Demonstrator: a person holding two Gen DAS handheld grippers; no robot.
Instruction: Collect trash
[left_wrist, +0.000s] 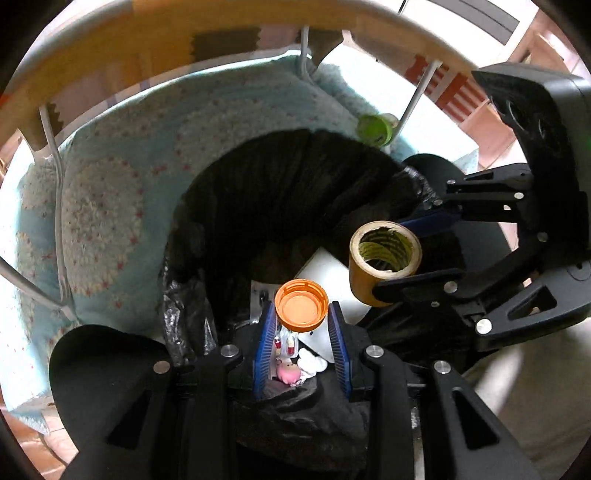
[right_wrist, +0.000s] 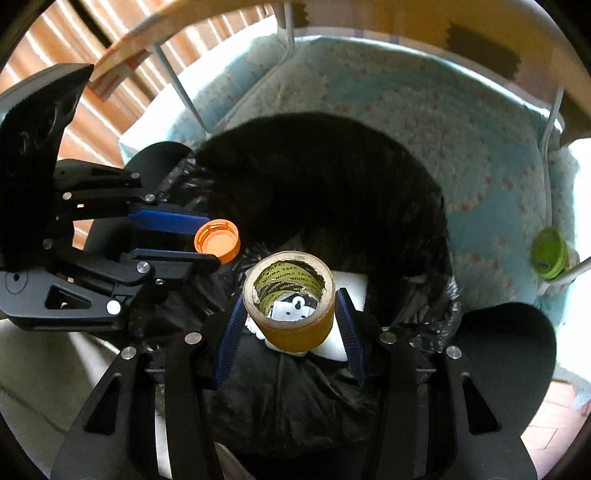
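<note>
Left wrist view, jaws clamped on orange cap (left_wrist: 301, 305), tape core (right_wrist: 291, 300) likewise, hollows facing up

The cap (left_wrist: 301, 304) is smooth orange plastic with a slight sheen. The tape roll (right_wrist: 291, 301) has a matt cardboard core, rough at its rim. The bin bag (right_wrist: 295, 387) is thin, crinkled, glossy black plastic. The blanket (left_wrist: 122, 206) behind is nubbly pale-blue cloth. Each gripper is matt black plastic with ribbed blue pads (left_wrist: 264, 354) and shiny metal pins.
</note>
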